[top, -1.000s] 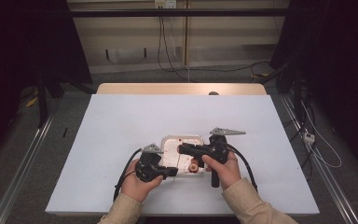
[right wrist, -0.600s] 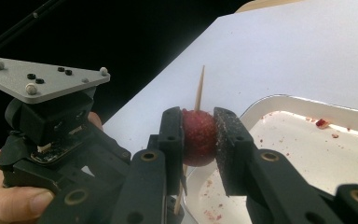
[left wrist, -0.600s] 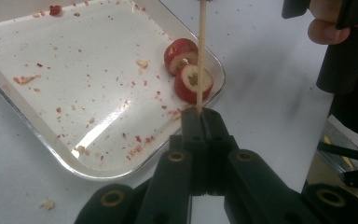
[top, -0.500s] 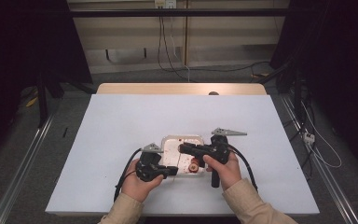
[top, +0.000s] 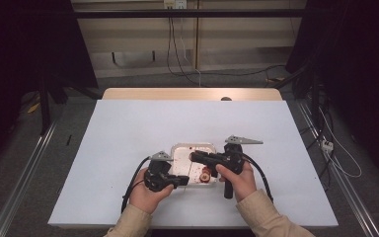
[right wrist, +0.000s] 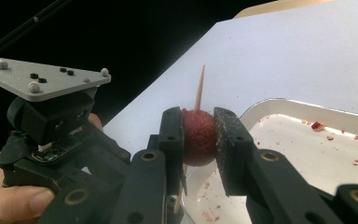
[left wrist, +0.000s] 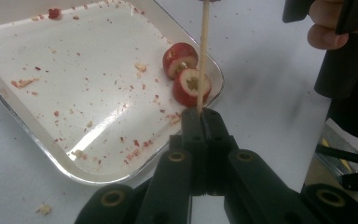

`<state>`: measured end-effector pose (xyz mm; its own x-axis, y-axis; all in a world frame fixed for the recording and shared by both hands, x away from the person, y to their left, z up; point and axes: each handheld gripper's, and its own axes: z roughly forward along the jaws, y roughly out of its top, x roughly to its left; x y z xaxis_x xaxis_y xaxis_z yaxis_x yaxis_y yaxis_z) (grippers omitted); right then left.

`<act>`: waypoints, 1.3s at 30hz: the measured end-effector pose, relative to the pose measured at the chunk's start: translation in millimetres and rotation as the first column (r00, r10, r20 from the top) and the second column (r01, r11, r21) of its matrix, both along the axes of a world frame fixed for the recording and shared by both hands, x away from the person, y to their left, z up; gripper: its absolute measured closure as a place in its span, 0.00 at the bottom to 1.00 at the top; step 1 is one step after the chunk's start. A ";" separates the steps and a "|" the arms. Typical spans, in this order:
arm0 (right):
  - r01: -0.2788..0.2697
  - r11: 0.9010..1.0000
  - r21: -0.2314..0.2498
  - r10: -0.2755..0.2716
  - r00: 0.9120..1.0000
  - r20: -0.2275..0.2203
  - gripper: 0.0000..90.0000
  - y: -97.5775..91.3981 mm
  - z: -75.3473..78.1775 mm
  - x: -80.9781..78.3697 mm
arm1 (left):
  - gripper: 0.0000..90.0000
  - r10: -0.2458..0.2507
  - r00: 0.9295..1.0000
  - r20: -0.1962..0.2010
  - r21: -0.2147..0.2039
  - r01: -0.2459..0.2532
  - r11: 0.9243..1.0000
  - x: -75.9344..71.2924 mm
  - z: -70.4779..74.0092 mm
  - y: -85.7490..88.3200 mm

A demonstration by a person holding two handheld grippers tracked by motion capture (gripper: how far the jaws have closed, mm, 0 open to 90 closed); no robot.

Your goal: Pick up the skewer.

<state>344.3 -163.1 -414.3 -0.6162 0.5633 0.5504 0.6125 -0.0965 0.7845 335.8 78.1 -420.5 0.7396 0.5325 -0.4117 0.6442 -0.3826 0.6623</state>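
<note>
Right now our left gripper has its jaws closed on a skewer standing over the tray at six o'clock on the counter; our right gripper clamps a red fruit threaded on it. Squeezing harder could crush the fruit, and pushing off-line could snap the skewer.

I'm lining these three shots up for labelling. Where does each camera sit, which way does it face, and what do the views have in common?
High view: above the person's side, looking forward and down on the table; forearms, both hands.
Left gripper view: rides the left tongs, shut on the skewer, above the tray.
Right gripper view: rides the right tongs, shut on a red fruit; a hand.
Shared: tray, skewer.
</note>
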 end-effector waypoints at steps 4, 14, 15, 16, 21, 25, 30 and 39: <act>0.004 1.000 0.004 -0.004 1.000 0.004 0.83 0.3 -0.1 -0.4 | 1.00 -0.001 1.000 0.002 0.002 0.000 1.000 0.1 0.8 -0.4; -0.019 1.000 -0.012 0.019 1.000 -0.008 0.83 3.1 -2.0 -1.9 | 1.00 0.002 1.000 -0.004 -0.020 -0.003 1.000 3.6 2.7 -1.4; -0.013 1.000 -0.014 0.013 1.000 -0.001 0.83 3.3 -2.0 -2.6 | 1.00 0.004 1.000 -0.003 -0.025 -0.004 1.000 3.7 2.9 -1.5; -0.011 1.000 -0.010 0.011 1.000 -0.002 0.83 2.7 -1.8 -2.5 | 1.00 0.004 1.000 -0.003 -0.031 -0.004 0.999 3.9 2.8 -1.4; -0.007 1.000 -0.005 0.007 1.000 -0.004 0.83 2.7 -2.2 -2.5 | 1.00 0.008 1.000 -0.005 -0.041 -0.008 0.999 4.6 2.1 -1.5; -0.036 0.999 -0.020 0.035 0.999 -0.024 0.83 5.3 -6.3 -3.2 | 1.00 0.015 1.000 -0.002 -0.052 -0.016 0.999 6.8 3.8 -0.5; -0.030 0.999 -0.018 0.030 0.999 -0.025 0.83 6.1 -9.0 -3.8 | 1.00 0.021 1.000 -0.006 -0.060 -0.022 0.998 7.2 2.1 -0.5; -0.058 0.998 -0.038 0.058 0.998 -0.023 0.83 13.4 -11.0 -4.5 | 1.00 0.029 1.000 -0.009 -0.062 -0.030 0.998 6.8 3.0 5.7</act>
